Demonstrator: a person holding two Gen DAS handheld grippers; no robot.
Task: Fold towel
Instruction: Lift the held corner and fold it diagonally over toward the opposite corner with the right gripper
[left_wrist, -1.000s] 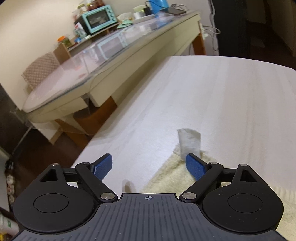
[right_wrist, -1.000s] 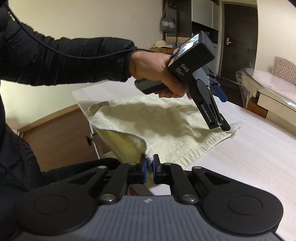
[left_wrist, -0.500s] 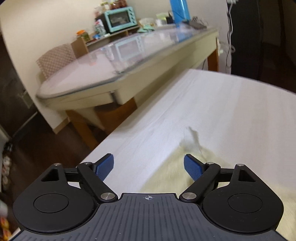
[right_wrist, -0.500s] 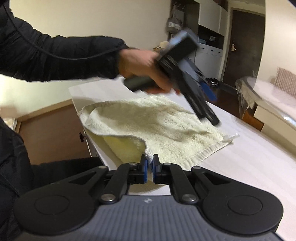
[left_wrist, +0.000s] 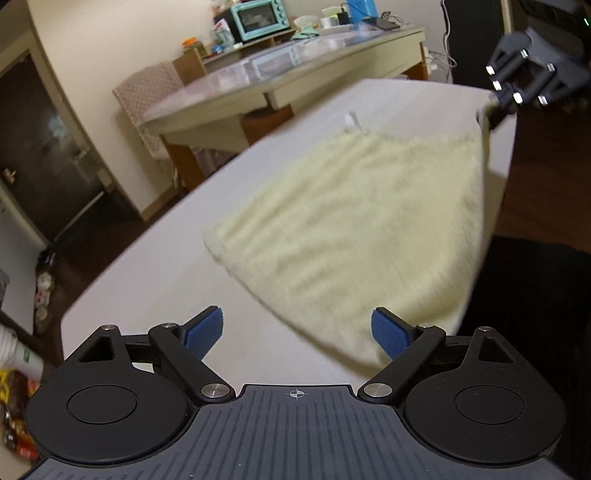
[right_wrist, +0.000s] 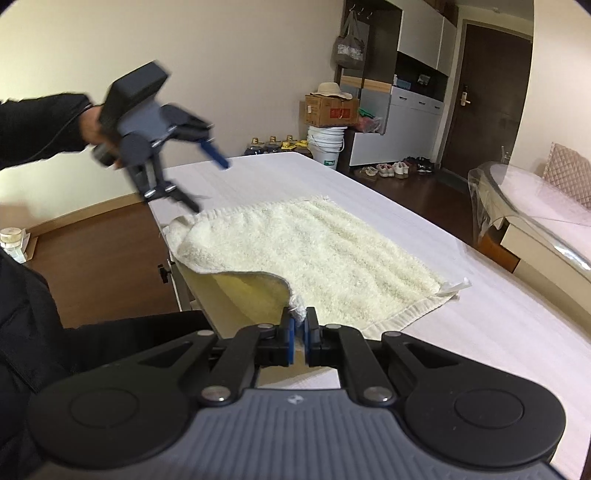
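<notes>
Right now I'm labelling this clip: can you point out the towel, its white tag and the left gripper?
towel (right_wrist: 314, 251): right wrist view, middle of its pile.
white tag (right_wrist: 455, 287): right wrist view, at the far corner.
left gripper (left_wrist: 297, 332): left wrist view, between its open fingertips.

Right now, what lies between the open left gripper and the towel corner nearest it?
Only bare white tabletop: the left gripper hangs open short of the towel, seen in the left wrist view.

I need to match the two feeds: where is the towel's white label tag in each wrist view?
Left wrist view: the label tag sticks up at the towel's far corner, upper centre.
Right wrist view: the label tag lies at the towel's right corner, right of centre.
Shared landmark: the right tongs clamped on the towel's near corner, seen top right in the left view.
</notes>
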